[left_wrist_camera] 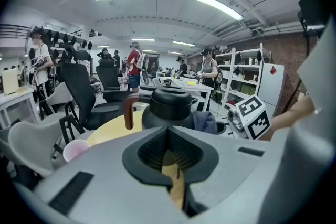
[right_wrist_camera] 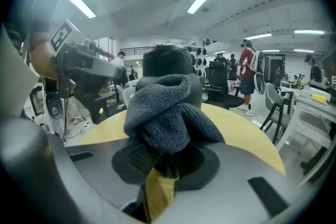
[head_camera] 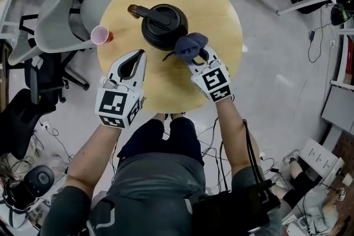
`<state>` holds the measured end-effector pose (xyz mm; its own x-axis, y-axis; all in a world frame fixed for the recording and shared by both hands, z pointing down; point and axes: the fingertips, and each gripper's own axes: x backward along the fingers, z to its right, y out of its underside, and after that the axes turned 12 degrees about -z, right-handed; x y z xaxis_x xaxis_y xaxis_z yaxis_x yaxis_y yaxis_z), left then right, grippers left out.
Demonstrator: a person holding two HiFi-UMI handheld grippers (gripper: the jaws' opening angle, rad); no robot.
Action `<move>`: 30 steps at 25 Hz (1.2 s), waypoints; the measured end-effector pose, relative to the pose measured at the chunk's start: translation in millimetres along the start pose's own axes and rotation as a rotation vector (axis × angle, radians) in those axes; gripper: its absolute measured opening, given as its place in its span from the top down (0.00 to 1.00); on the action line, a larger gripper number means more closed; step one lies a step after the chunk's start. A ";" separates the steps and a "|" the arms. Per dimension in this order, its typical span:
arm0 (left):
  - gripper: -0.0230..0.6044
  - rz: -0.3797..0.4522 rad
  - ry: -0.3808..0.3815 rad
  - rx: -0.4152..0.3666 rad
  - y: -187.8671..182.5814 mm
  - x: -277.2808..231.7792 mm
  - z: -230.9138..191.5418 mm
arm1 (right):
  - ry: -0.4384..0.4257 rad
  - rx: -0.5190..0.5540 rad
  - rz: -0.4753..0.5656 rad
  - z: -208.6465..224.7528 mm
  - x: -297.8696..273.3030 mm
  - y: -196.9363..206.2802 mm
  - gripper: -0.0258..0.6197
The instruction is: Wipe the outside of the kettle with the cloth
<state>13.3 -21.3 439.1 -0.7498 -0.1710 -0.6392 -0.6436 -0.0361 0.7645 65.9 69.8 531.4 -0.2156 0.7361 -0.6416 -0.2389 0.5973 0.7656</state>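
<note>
A black kettle (head_camera: 164,25) with a brown handle (head_camera: 134,10) stands on the round wooden table (head_camera: 221,14). My right gripper (head_camera: 194,57) is shut on a bunched blue-grey cloth (head_camera: 191,43), which rests against the kettle's near right side. In the right gripper view the cloth (right_wrist_camera: 165,113) fills the jaws, with the kettle (right_wrist_camera: 168,65) right behind it. My left gripper (head_camera: 141,55) hovers over the table just in front of the kettle, shut and holding nothing. The left gripper view shows the kettle (left_wrist_camera: 168,107) ahead and the cloth (left_wrist_camera: 206,120) at its right.
A pink cup (head_camera: 100,35) sits at the table's left edge, also seen as the cup (left_wrist_camera: 75,149) in the left gripper view. Grey and black chairs (head_camera: 61,14) crowd the table's left and far side. Cables lie on the floor by the person's legs.
</note>
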 end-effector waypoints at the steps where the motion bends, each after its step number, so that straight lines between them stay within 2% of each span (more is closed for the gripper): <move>1: 0.95 -0.004 0.005 0.001 2.1 -3.0 -0.9 | 0.000 -0.005 -0.011 0.2 -5.4 6.4 0.82; 9: 0.95 -0.017 0.013 -0.005 13.9 -11.8 -9.6 | 0.035 0.043 -0.115 3.1 -36.2 38.0 0.82; 19: 0.95 0.003 0.047 -0.010 5.3 -8.5 -11.3 | 0.026 0.020 -0.161 3.2 -33.2 42.3 0.81; 23: 0.95 0.024 0.052 -0.002 -1.2 2.7 -17.1 | 0.052 0.005 -0.154 2.7 -1.4 23.4 0.82; 28: 0.95 0.100 0.058 0.026 -28.8 20.5 -20.1 | 0.102 0.057 -0.054 12.9 56.0 -39.8 0.82; 30: 0.95 0.130 0.066 0.022 -41.3 26.8 -18.5 | 0.100 0.081 -0.047 14.9 63.1 -52.1 0.82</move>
<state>22.7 -42.6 391.9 -0.8157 -0.2369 -0.5278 -0.5456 0.0117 0.8380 78.9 89.9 451.7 -0.3000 0.6740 -0.6751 -0.1745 0.6570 0.7335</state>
